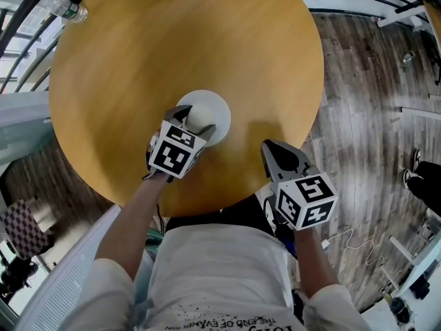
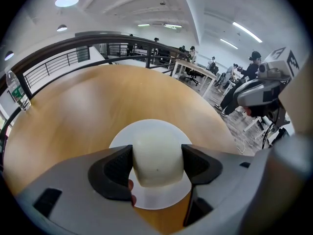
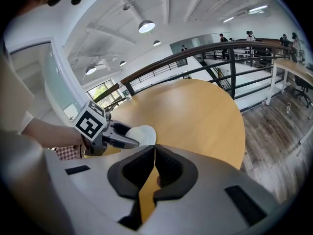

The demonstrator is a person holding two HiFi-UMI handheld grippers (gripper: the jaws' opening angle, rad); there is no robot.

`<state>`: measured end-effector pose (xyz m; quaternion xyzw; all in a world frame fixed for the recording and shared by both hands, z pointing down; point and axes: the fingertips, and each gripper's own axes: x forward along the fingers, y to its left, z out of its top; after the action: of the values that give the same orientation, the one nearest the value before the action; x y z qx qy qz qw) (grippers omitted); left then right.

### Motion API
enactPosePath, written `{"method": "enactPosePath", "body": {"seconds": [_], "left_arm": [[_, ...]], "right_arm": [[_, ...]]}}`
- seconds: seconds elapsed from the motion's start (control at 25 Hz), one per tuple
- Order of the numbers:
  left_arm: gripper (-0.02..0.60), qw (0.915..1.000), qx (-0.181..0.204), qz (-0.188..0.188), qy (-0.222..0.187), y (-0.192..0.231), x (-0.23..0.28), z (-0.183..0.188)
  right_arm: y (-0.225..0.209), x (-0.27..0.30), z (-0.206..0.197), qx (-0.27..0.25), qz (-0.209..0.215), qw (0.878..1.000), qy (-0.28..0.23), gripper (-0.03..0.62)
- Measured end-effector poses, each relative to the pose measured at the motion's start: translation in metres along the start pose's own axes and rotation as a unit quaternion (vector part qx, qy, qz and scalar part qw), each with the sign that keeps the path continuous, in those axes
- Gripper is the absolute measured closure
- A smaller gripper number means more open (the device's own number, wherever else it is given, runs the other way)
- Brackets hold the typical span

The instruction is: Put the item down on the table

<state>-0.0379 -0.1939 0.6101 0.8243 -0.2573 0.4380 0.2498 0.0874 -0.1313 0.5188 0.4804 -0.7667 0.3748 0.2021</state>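
A cream-white rounded item sits squeezed between the jaws of my left gripper, which is shut on it. Right behind and under it lies a white round plate on the round wooden table; whether the item touches the plate I cannot tell. From the head view the left gripper reaches over the plate near the table's front. My right gripper hovers by the table's front-right edge, its jaws pressed together and empty. In its own view the right gripper faces the left one.
A clear plastic bottle stands at the table's far-left rim, also seen as the bottle in the left gripper view. A dark railing curves behind the table. Wooden floor lies to the right, with someone's shoes.
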Motion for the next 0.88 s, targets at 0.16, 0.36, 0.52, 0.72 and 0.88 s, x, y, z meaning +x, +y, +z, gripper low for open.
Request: {"method": "enactPosePath", "body": {"seconds": [0.16,0.36,0.52,0.72,0.88], "left_arm": [[0.255,0.9999,0.000,-0.004,0.010,-0.002,0.002,-0.001],[0.255,0.9998,0.012,-0.002,0.015,-0.002,0.008,-0.002],[0.255,0.9997,0.014,0.001,0.020,-0.001,0.010,-0.003],[0.255,0.9995,0.016,0.003,0.026,0.000,0.013,-0.004],[0.255,0.9994,0.017,0.003,0.031,0.001,0.015,-0.004]], "right_arm": [[-0.002,0.000,-0.002,0.002,0.001,1.000,0.002,0.569],[-0.002,-0.001,-0.004,0.001,0.003,1.000,0.004,0.569],[-0.003,-0.001,-0.006,0.003,0.002,1.000,0.006,0.569],[-0.005,-0.001,-0.006,0.005,0.003,1.000,0.006,0.569],[-0.004,0.000,-0.006,0.006,0.004,1.000,0.006,0.569]]}}
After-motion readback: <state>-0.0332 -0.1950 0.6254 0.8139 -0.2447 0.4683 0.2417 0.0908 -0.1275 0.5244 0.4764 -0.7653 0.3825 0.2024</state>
